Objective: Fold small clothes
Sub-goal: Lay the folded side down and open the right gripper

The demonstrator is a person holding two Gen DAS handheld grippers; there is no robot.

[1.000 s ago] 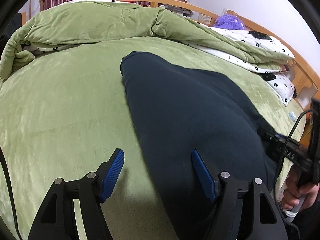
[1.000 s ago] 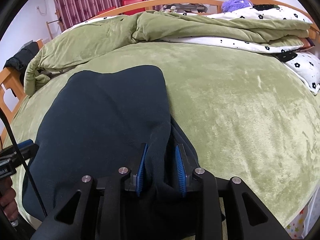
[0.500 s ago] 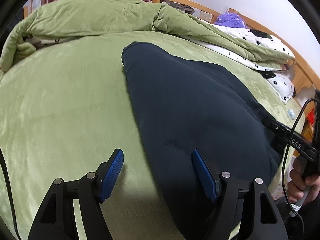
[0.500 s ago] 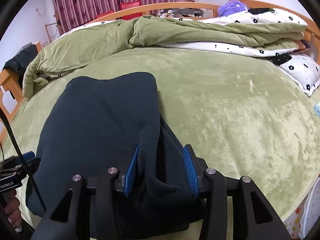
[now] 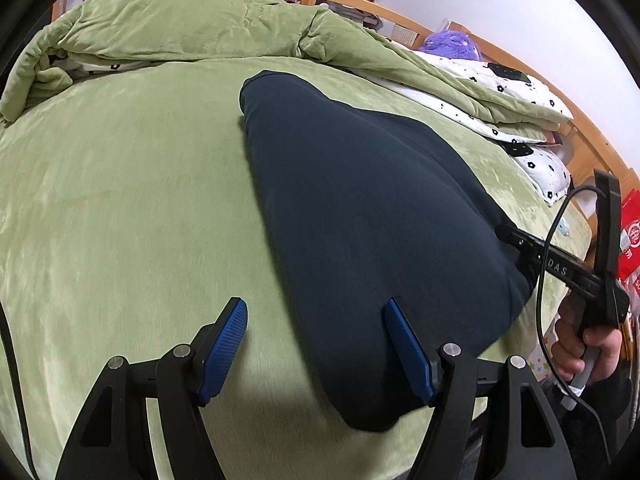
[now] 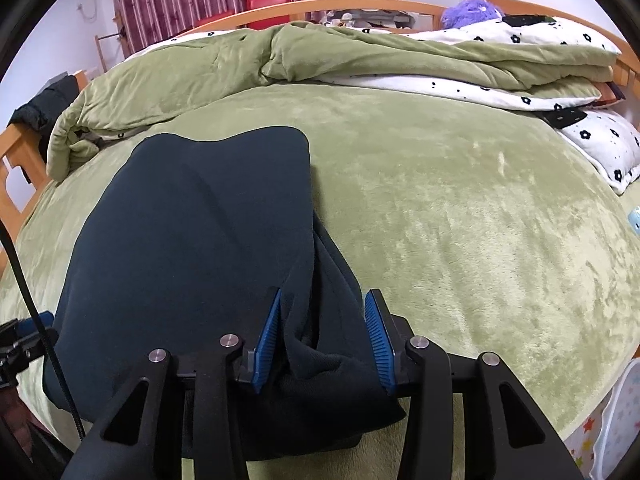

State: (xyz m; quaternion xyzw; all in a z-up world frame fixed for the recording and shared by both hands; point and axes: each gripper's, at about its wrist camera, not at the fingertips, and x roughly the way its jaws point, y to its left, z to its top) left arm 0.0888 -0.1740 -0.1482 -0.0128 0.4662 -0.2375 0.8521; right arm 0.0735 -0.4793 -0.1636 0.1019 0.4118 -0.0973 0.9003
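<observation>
A dark navy garment (image 5: 360, 200) lies folded lengthwise on the green bed cover (image 5: 120, 200). My left gripper (image 5: 316, 308) is open and straddles the garment's near left edge, with its right pad (image 5: 404, 344) over the cloth and its left pad over the bare cover. In the right wrist view the garment (image 6: 200, 240) has a bunched fold at its near right edge. My right gripper (image 6: 324, 296) stands open around that fold, pads apart from it. The right gripper (image 5: 560, 268) also shows in the left wrist view, held by a hand (image 5: 588, 344).
A rolled green duvet (image 6: 280, 60) with a white flowered lining lies across the back of the bed. A flowered pillow (image 6: 600, 148) and a purple plush toy (image 6: 472, 10) sit at the right. The wooden bed frame (image 6: 16, 160) runs along the left edge.
The right gripper's jaws have spread and let go of the bunched fold they were pinching. The left gripper has slid along the bed, so the garment's near corner now shows.
</observation>
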